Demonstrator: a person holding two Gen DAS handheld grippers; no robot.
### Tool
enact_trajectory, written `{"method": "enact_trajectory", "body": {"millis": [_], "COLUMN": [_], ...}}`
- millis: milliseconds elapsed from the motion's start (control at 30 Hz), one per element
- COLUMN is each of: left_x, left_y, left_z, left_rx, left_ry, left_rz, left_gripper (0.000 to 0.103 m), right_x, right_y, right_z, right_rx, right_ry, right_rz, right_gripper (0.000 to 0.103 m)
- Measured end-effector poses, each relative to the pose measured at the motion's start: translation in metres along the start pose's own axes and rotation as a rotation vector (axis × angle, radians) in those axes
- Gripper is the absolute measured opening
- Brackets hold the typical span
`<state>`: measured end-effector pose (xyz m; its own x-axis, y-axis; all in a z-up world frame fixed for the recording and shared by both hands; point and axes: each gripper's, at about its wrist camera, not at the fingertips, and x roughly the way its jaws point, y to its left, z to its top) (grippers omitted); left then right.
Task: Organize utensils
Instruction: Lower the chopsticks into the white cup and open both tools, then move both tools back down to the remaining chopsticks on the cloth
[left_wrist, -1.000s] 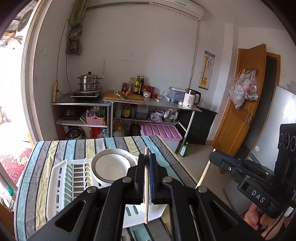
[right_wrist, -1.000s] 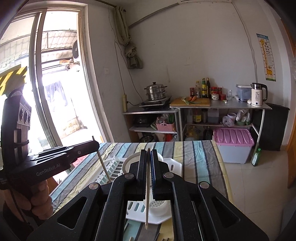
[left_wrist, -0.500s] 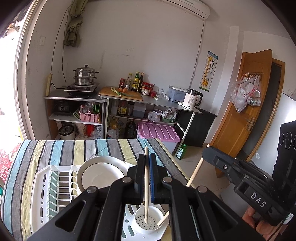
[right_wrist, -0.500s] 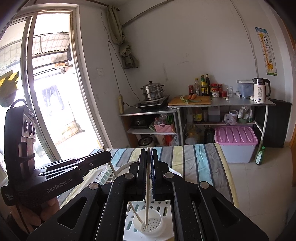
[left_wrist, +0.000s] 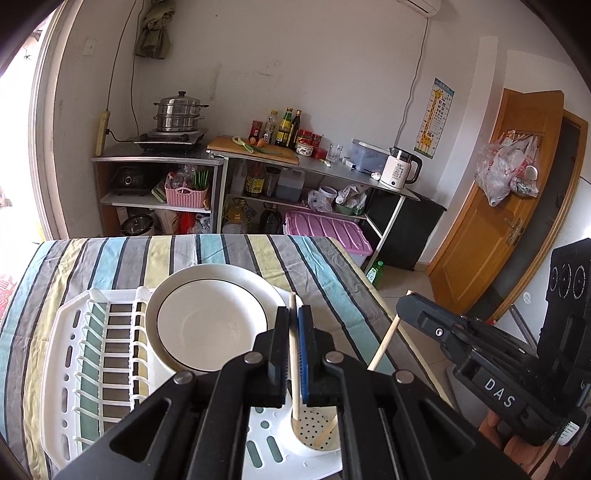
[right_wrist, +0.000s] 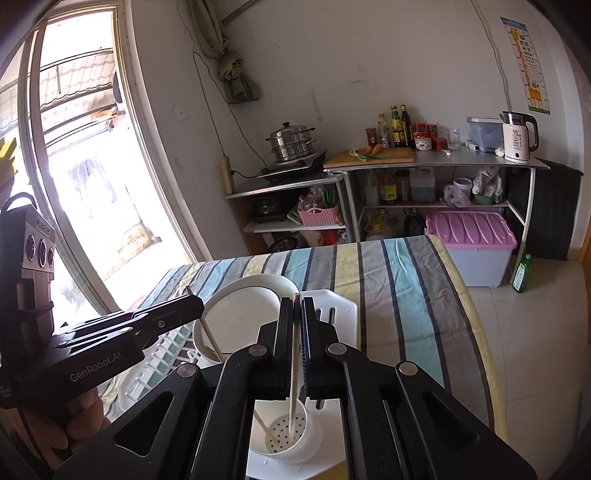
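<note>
Striped tablecloth (left_wrist: 229, 254) under our white dish rack (left_wrist: 66, 369). We clamp one chopstick (left_wrist: 293, 354) in left gripper (left_wrist: 293, 332), another chopstick (right_wrist: 294, 354) in right gripper (right_wrist: 295, 321). Both tips sit in the perforated cup (right_wrist: 286, 437).

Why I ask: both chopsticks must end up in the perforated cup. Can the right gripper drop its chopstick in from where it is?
Probably yes. The right gripper is shut on its chopstick, whose lower tip is already inside the perforated cup. The left gripper's chopstick leans in at the side and leaves room.
</note>
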<state>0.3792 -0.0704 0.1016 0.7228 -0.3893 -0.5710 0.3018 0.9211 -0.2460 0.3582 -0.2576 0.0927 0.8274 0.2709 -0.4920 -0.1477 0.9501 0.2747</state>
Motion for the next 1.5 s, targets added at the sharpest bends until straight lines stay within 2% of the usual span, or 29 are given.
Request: {"method": "enact_trajectory", "body": {"millis": [167, 267, 367, 533, 700, 867, 1167, 1333, 1500], "left_x": [-0.001, -0.005, -0.013, -0.034, -0.068, -0.105, -0.152, -0.171, -0.18], "left_y": [0.0, 0.001, 0.002, 0.004, 0.001, -0.001, -0.007, -0.011, -0.006], "left_z": [0.001, 0.0, -0.004, -0.017, -0.046, -0.088, -0.156, -0.19, -0.216], "left_rx": [0.018, 0.021, 0.028, 0.035, 0.05, 0.045, 0.08, 0.109, 0.08], "left_ry": [0.0, 0.001, -0.009, -0.029, -0.063, -0.077, -0.068, -0.059, -0.037], "left_rz": [0.023, 0.018, 0.019, 0.04, 0.061, 0.079, 0.087, 0.102, 0.101], "left_gripper": [0.006, 0.01, 0.021, 0.021, 0.024, 0.024, 0.024, 0.024, 0.024], "right_x": [-0.001, -0.007, -0.016, -0.035, -0.07, -0.107, -0.15, -0.165, -0.176], "right_y": [0.004, 0.006, 0.008, 0.013, 0.024, 0.039, 0.064, 0.062, 0.054], "right_z": [0.002, 0.001, -0.002, -0.012, -0.035, -0.07, -0.139, -0.171, -0.193], "right_rx": [-0.014, -0.029, -0.034, -0.045, -0.071, -0.086, -0.127, -0.096, -0.066], "right_ry": [0.024, 0.018, 0.012, 0.007, -0.02, -0.04, 0.0, 0.031, 0.055], "right_rz": [0.007, 0.003, 0.005, -0.001, -0.004, 0.021, 0.035, 0.031, 0.025], "right_gripper": [0.005, 0.016, 0.016, 0.017, 0.017, 0.017, 0.017, 0.017, 0.017]}}
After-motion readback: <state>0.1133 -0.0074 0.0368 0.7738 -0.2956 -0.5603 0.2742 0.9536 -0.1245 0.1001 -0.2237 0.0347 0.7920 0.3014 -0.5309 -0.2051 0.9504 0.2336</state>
